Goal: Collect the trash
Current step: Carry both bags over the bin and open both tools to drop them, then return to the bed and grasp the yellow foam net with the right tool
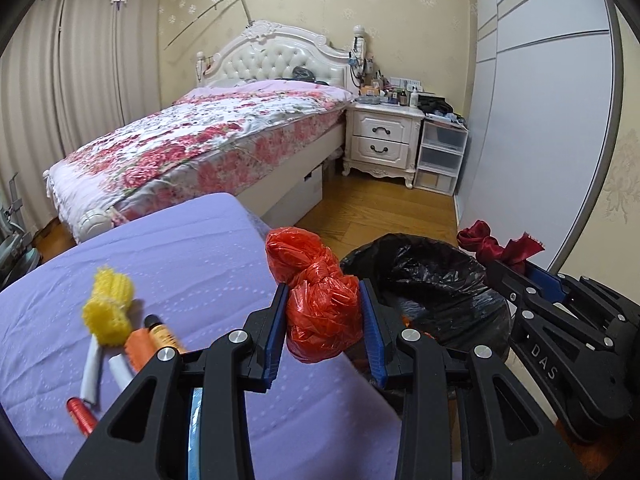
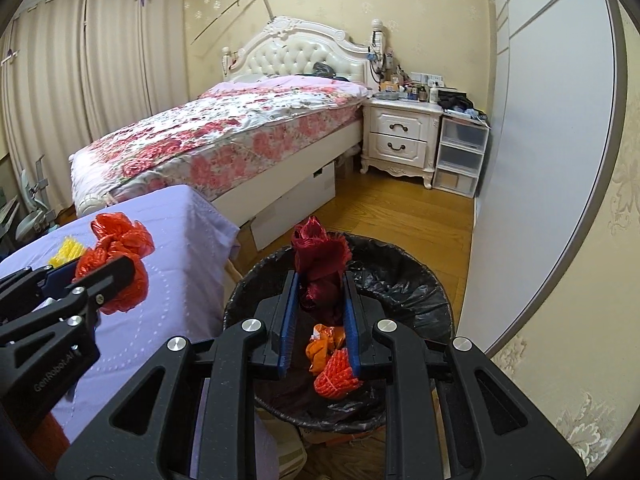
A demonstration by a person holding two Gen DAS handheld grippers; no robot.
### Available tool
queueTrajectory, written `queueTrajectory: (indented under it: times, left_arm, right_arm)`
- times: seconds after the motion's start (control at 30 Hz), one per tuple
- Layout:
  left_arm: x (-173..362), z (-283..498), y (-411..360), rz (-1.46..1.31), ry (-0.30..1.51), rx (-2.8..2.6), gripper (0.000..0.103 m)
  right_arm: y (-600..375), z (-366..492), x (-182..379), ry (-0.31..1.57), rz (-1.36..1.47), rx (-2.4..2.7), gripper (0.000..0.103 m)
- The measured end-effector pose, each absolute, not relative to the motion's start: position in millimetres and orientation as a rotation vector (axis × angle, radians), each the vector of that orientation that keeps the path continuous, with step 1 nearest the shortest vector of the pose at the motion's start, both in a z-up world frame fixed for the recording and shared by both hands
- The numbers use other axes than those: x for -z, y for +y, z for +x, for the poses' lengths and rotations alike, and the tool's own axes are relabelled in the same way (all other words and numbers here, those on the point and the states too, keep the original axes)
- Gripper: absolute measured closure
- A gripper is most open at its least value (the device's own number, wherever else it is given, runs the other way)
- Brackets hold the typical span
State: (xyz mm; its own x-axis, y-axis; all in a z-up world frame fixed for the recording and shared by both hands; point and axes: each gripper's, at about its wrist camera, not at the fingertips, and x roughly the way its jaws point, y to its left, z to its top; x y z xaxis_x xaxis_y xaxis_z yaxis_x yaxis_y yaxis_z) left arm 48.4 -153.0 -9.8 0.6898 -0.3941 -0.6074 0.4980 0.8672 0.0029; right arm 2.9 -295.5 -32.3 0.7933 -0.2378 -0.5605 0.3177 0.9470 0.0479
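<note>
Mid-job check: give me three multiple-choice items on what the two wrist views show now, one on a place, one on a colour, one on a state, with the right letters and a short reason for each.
1. Where is the right gripper with its load?
A. above the bin
B. over the flowered bed
C. at the nightstand

2. What colour is the liner of the bin?
A. white
B. black
C. blue

3. What is the state of the left gripper?
A. open and empty
B. shut on the dark red cloth
C. shut on the red plastic bag

Answers: 1 A, the right wrist view shows the dark red cloth held above the bin's open mouth. 2 B, the liner is glossy black. 3 C, both pads press on the red plastic bag at the edge of the purple-covered surface.
</note>
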Motion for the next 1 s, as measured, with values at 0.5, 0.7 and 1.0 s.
queueTrajectory:
  times: [0.5, 0.7, 1.0]
  left_arm:
    - [35.3, 80.6, -199.0, 0.264, 0.686, 0.538, 0.063]
    - [42.6, 83.4, -195.9, 0.269, 0.704, 0.506, 0.041]
    - [30.9, 81.6, -177.9, 0.233, 0.7, 0.453, 0.029]
  right_arm:
    - [-326.2, 22.4, 45.5, 0.605, 0.193, 0.375, 0.073]
    - [-334.7, 18.8, 48.6, 0.609, 0.219, 0.41, 0.066]
    - [-333.4, 16.3, 46.0, 0.607, 0.218, 0.411, 0.061]
